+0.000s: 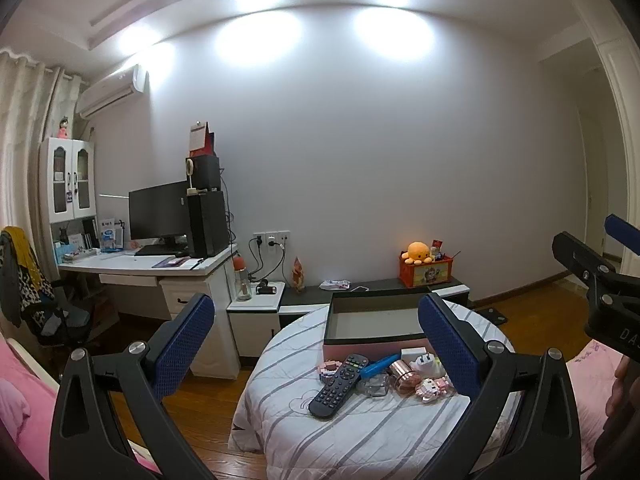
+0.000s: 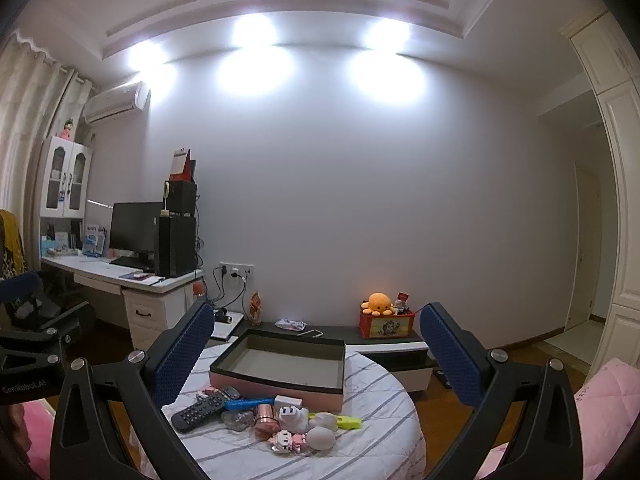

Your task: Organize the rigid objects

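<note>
A round table (image 1: pixel 360 436) (image 2: pixel 372 456) under a striped white cloth holds an open pink box (image 1: pixel 374 322) (image 2: pixel 280 368) with dark rim, nothing visible inside. In front of the box lie a black remote (image 1: pixel 339 385) (image 2: pixel 202 406), a blue tool (image 1: pixel 378 365) (image 2: pixel 246 403), a copper cup (image 1: pixel 403 374) (image 2: pixel 265 420), a white plug (image 1: pixel 424 362) (image 2: pixel 294 416), a pink block figure (image 1: pixel 434 387) (image 2: pixel 286 442), pale round pieces (image 2: pixel 322 436) and a yellow marker (image 2: pixel 348 423). My left gripper (image 1: pixel 316 340) and right gripper (image 2: pixel 318 354) hover open above and short of the table, holding nothing.
A white desk (image 1: pixel 160 268) with monitor (image 1: pixel 158 214) and computer tower stands at left, an office chair (image 1: pixel 44 312) beside it. A low cabinet (image 1: pixel 380 286) along the wall carries an orange plush (image 1: pixel 417 252) on a red box. Pink bedding (image 2: pixel 608 404) flanks the table. Wooden floor lies around.
</note>
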A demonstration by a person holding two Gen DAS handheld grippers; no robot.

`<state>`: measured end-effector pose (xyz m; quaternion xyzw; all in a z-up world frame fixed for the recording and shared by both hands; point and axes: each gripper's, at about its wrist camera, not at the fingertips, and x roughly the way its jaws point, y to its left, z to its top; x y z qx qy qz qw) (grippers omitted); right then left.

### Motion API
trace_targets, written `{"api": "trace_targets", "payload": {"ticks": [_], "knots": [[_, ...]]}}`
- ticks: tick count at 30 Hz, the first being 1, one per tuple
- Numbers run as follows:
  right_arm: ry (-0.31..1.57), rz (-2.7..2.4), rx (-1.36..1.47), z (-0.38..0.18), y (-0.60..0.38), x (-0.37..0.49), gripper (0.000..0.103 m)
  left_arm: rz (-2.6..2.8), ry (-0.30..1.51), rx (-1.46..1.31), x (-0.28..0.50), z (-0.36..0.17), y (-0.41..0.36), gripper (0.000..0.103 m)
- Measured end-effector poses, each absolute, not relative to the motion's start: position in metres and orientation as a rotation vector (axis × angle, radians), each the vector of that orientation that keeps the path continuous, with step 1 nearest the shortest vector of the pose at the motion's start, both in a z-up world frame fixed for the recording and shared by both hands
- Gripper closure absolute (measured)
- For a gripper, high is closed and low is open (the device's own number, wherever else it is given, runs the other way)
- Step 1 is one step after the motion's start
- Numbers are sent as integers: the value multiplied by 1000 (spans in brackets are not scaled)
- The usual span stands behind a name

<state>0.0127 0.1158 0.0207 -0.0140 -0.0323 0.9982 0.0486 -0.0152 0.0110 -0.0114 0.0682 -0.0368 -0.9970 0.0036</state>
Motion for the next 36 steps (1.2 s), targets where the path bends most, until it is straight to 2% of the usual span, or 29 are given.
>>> {"api": "trace_targets", "payload": {"ticks": [36], "knots": [[-101,3060,-76,20,117,14,0,-3129,-144,240,-10,-12,14,0]]}}
